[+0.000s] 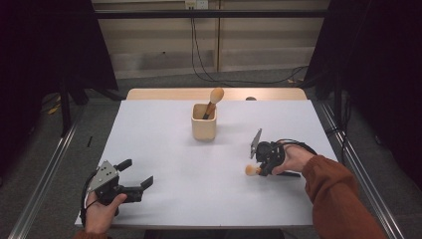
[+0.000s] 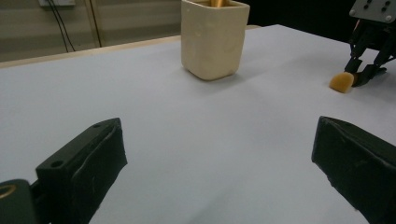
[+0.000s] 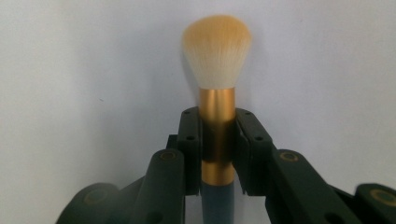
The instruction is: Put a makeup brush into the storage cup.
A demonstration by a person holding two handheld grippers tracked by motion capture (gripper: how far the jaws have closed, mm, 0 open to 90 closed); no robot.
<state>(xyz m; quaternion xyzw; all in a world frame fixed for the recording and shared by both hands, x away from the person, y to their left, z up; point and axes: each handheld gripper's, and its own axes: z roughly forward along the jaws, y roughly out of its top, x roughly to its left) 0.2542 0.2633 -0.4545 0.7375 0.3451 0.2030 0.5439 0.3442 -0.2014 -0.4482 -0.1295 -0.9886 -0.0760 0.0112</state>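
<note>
Since the fluffy makeup brush with the gold metal ferrule and dark handle (image 3: pixel 216 93) is already pinched at the ferrule by the right gripper (image 3: pixel 217 140), I'd say the pickup is done. It lies low over the white table (image 1: pixel 199 189), bristles pointing left, well apart from the cream square holder cup (image 1: pixel 204 128). One matching wooden-handled brush (image 1: pixel 213 99) already stands in that cup, so what's left looks like carrying this one over and dropping it in. The left gripper (image 1: pixel 134 175) idles near the front edge, jaws spread wide, holding nothing.
</note>
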